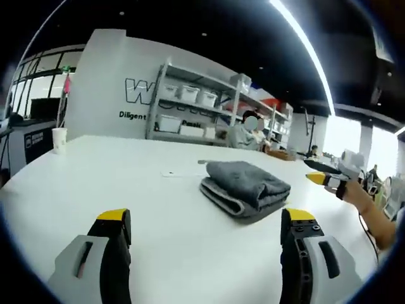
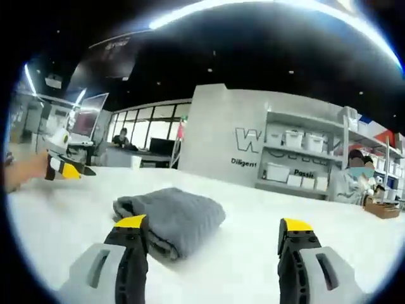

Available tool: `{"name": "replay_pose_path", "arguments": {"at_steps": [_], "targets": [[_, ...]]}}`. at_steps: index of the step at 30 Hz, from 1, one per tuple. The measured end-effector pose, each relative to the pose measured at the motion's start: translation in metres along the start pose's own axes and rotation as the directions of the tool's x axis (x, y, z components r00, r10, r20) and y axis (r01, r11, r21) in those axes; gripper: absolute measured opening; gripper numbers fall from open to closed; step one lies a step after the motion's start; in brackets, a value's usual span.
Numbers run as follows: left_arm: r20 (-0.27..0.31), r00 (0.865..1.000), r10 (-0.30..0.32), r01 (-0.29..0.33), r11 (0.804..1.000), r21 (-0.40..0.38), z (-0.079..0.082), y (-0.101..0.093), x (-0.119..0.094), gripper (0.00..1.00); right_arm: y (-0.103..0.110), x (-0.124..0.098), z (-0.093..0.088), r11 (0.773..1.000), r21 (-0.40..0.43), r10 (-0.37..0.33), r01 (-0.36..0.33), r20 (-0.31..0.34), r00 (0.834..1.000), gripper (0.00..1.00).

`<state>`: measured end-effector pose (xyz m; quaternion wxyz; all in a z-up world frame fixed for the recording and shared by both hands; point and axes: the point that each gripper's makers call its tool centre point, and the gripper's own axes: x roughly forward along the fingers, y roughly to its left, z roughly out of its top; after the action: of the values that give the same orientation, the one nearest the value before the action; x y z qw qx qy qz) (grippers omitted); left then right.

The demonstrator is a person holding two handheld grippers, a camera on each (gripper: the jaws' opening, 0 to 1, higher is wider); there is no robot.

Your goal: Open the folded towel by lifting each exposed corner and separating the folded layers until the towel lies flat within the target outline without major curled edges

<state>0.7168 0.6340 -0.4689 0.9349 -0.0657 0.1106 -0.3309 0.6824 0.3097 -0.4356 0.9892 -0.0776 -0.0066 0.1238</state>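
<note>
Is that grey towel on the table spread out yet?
No, folded. The grey towel sits as a thick bundle on the white table, stacked layers showing at its edge.

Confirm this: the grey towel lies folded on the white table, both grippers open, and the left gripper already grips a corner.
Not quite. In the left gripper view the left gripper grips nothing; its jaws stand open, short of the folded grey towel on the white table.

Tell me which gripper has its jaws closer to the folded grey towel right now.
The right gripper. In its view, its left jaw overlaps the folded grey towel's near edge. The left gripper has bare white table between its jaws and the towel.
</note>
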Motion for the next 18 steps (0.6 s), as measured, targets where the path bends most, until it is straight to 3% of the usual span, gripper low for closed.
{"name": "replay_pose_path", "arguments": {"at_steps": [6,12,18], "targets": [[-0.029,1.0,0.009,-0.009,1.0,-0.008,-0.008,0.005,0.0,0.96,-0.005,-0.001,-0.009,1.0,0.027,-0.004,0.004,-0.024,1.0,0.83],[-0.062,0.998,0.031,-0.029,0.999,0.028,-0.014,0.004,-0.003,0.96,0.012,0.001,-0.021,0.999,-0.017,0.041,-0.043,-0.089,0.995,0.82],[-0.084,0.995,0.046,-0.041,0.998,0.057,-0.016,0.008,-0.003,0.95,0.019,0.001,-0.021,0.997,-0.042,0.056,-0.06,-0.102,0.993,0.8]]}}
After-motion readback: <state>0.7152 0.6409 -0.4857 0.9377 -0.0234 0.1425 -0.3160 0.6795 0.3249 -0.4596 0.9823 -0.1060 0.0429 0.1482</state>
